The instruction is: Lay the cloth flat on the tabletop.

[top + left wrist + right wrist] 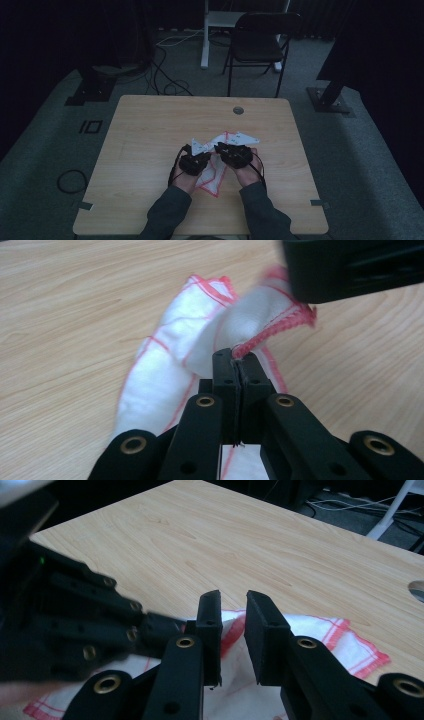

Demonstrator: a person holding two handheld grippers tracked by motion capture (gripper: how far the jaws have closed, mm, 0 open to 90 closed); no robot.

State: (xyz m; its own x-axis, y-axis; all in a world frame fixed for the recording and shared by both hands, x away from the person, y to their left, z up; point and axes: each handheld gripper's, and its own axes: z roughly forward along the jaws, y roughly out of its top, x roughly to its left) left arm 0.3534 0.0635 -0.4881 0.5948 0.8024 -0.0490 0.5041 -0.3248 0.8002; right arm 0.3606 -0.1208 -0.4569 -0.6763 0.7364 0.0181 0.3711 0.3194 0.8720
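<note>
High view overhead, gripper views close (sharing cloth [165,370])

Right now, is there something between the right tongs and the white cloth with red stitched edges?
Nothing visible stands between them. The right tongs are open directly over the white cloth with red stitched edges on the light wooden table. The left tongs, close beside, are shut on the cloth's red hem.

Cloth [165,365]: soft white woven fabric, red stitched hem. Table [150,125]: pale wood-grain top, smooth, matt. Left gripper [235,360], right gripper [232,615]: matt black plastic, brass-coloured rivets.
</note>
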